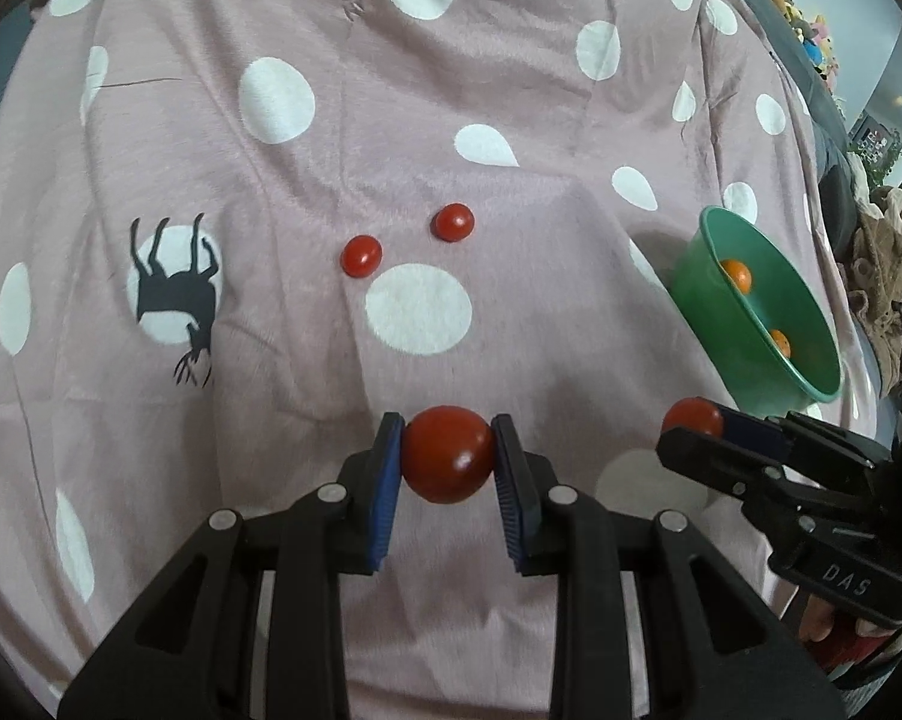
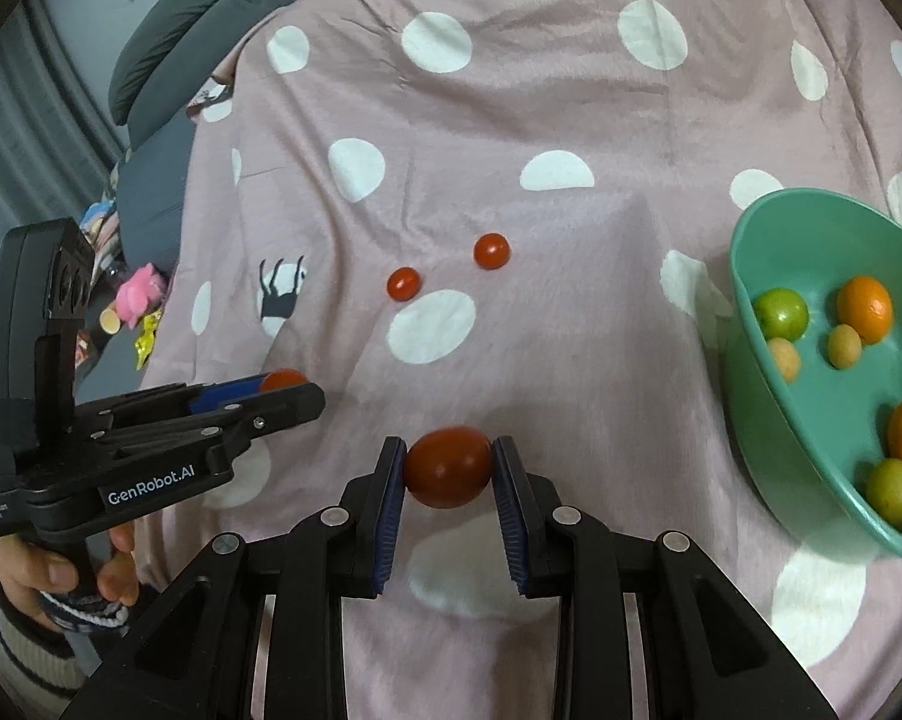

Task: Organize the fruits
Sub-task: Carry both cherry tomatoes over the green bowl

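Note:
My left gripper [image 1: 449, 462] is shut on a red tomato [image 1: 448, 455], held above the pink dotted cloth. My right gripper [image 2: 449, 468] is shut on another red tomato [image 2: 448, 467]. The right gripper shows in the left wrist view [image 1: 700, 429], and the left gripper in the right wrist view [image 2: 289, 387]. Two small red tomatoes [image 1: 361, 256] [image 1: 452, 222] lie on the cloth ahead; they also show in the right wrist view [image 2: 404, 284] [image 2: 491, 251]. A green bowl [image 2: 751, 240] on the right holds oranges [image 2: 865, 307], green fruits [image 2: 781, 312] and small yellow ones [image 2: 844, 346].
The pink cloth with white dots [image 1: 418, 307] covers the whole surface and bears a deer print [image 1: 178, 294]. Grey cushions [image 2: 169, 30] and toys [image 2: 142, 294] lie past the cloth's left edge in the right wrist view. The bowl also shows in the left wrist view [image 1: 703, 294].

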The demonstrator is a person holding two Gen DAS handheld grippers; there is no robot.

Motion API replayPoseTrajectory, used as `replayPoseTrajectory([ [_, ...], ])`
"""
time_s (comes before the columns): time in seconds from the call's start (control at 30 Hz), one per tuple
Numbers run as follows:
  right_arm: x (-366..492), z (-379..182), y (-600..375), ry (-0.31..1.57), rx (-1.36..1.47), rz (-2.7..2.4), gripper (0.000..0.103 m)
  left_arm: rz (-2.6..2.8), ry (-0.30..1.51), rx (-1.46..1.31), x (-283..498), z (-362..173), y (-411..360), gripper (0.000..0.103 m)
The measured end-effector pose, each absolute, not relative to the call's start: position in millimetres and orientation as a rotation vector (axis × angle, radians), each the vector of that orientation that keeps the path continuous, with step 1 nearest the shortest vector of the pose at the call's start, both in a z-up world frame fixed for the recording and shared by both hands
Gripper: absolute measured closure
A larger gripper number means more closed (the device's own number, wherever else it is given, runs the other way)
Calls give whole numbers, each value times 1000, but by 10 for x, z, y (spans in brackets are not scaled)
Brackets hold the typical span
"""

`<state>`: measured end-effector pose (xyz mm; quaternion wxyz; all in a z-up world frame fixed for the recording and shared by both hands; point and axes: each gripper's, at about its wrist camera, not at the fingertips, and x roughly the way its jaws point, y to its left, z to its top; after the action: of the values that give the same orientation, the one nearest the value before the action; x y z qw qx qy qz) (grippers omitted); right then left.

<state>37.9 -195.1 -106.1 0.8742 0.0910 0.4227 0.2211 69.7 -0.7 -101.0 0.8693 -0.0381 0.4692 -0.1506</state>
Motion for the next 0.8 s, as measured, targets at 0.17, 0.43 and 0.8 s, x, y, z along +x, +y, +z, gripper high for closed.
replayPoseTrajectory([
  [0.17, 236, -978, -1948, 862, 186, 465, 72, -318, 964, -83, 524, -933, 19, 74],
  [0.43, 88, -849, -1925, 830, 180, 479, 72, -322, 936, -68, 355, -813, -10, 74],
  [0.8, -53, -708, -2015, 776, 198, 481, 72, -366, 894, -26, 263, -604, -216, 74],
])
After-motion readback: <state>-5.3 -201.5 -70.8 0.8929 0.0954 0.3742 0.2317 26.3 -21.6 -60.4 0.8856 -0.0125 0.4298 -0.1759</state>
